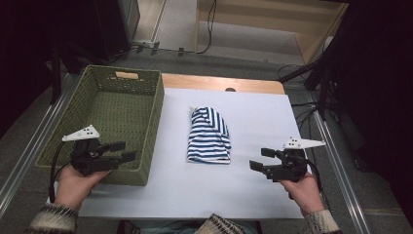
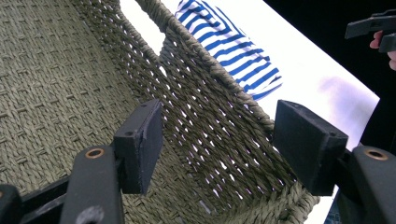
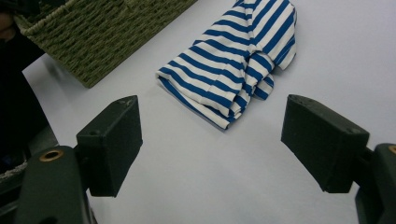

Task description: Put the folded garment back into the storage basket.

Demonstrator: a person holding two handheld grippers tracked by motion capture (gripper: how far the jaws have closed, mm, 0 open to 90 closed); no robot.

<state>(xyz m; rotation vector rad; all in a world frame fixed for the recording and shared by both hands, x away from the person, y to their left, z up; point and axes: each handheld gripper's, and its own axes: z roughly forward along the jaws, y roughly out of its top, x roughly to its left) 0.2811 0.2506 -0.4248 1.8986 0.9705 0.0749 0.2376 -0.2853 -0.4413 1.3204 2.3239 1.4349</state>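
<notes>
A folded blue-and-white striped garment (image 1: pixel 208 136) lies on the white table sheet (image 1: pixel 253 117), also seen in the left gripper view (image 2: pixel 236 46) and the right gripper view (image 3: pixel 238 60). Left of it stands an empty green woven basket (image 1: pixel 104 80). My left gripper (image 1: pixel 124 150) hovers over the basket's near right corner, open; the basket wall (image 2: pixel 219 112) runs between its jaws without the pads pressing on it. My right gripper (image 1: pixel 261 158) is open to the right of the garment's near end, low over the sheet (image 3: pixel 212 116), with nothing between its jaws.
The sheet covers a wooden table whose far edge (image 1: pixel 219 83) shows. Metal rails (image 1: pixel 336 161) run along both sides. Cables (image 1: pixel 209 29) lie on the floor beyond. My right gripper (image 2: pixel 373 28) shows far off in the left gripper view.
</notes>
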